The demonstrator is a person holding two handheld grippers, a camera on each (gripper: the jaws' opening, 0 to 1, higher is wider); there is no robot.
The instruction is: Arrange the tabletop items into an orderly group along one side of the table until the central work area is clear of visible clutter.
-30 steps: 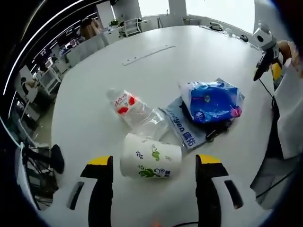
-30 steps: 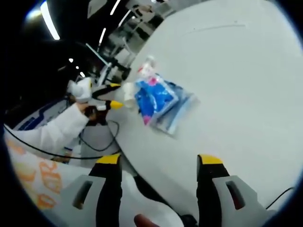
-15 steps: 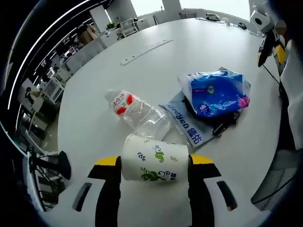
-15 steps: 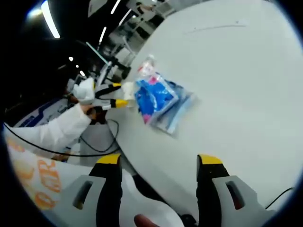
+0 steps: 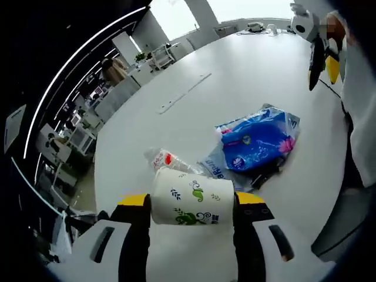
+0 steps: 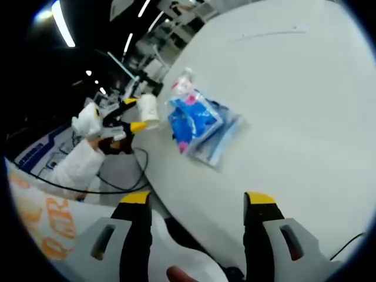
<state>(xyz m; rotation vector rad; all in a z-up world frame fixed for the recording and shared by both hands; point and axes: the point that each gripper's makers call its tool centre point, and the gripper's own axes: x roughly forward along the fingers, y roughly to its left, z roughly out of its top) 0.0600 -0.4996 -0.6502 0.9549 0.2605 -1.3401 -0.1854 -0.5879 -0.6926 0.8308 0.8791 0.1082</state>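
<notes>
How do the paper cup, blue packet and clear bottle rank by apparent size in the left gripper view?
1. paper cup and blue packet: look about equal; the cup sits nearest the camera, so unsure.
2. clear bottle: smallest, partly hidden behind the cup.

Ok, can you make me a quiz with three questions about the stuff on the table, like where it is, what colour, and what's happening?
1. Where is the cup?
A. between the left gripper's jaws
B. on the blue bag
C. on the floor

2. What colour is the bag?
A. red
B. blue
C. yellow

3. How is the right gripper?
A. shut on the bottle
B. shut on the bag
C. open

Answers: 1 A, both jaws press the cup's sides. 2 B, the plastic is blue. 3 C, its jaws stand apart with nothing between them.
</notes>
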